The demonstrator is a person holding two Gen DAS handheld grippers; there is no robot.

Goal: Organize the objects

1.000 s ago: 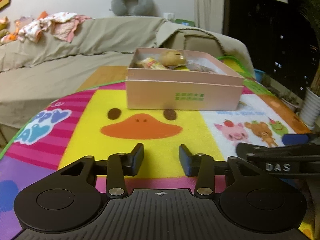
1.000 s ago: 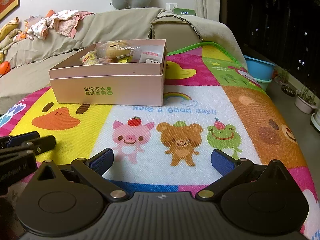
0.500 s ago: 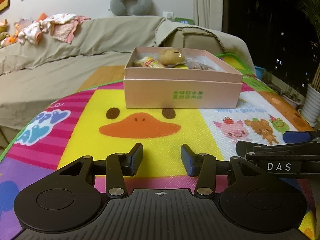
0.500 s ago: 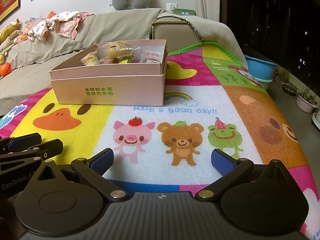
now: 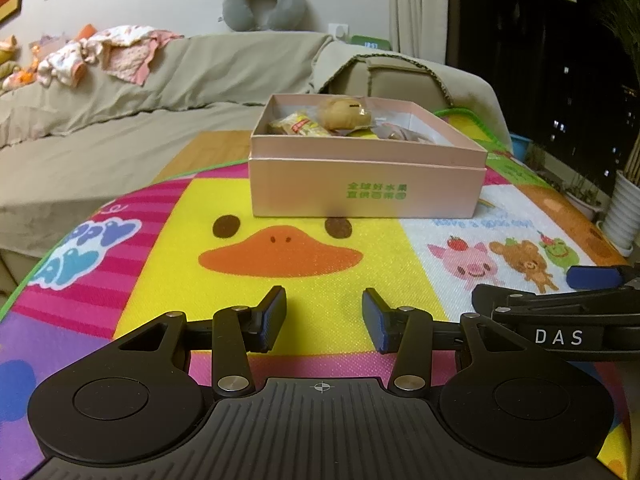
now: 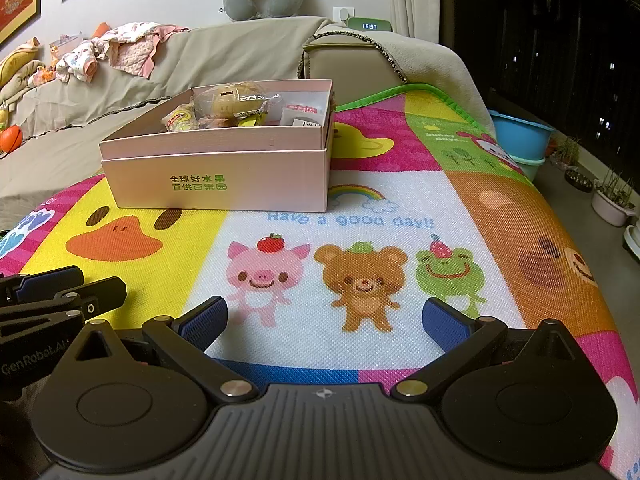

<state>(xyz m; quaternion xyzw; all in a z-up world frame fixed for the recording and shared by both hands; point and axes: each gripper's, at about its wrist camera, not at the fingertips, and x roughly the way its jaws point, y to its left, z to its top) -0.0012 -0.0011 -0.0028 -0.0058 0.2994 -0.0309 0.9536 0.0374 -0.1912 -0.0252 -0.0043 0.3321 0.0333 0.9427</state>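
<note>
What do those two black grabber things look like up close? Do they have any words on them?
Both are matte black plastic. The left gripper has a ribbed base, two round discs, silver rivets and jaws with dark blue pads. The right gripper is built the same, with brighter blue textured pads. White letters "DAS" show on the right gripper's side in the left view; "GenRobot.AI" shows on the left gripper's side in the right view. No cables or sleeves show.

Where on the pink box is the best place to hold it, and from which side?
Probably the near long wall of the pink box, at its upper rim, approached from the front. The box is open-topped, so one finger can go inside, one outside. The right hand-held gripper is open and faces this wall.
</note>
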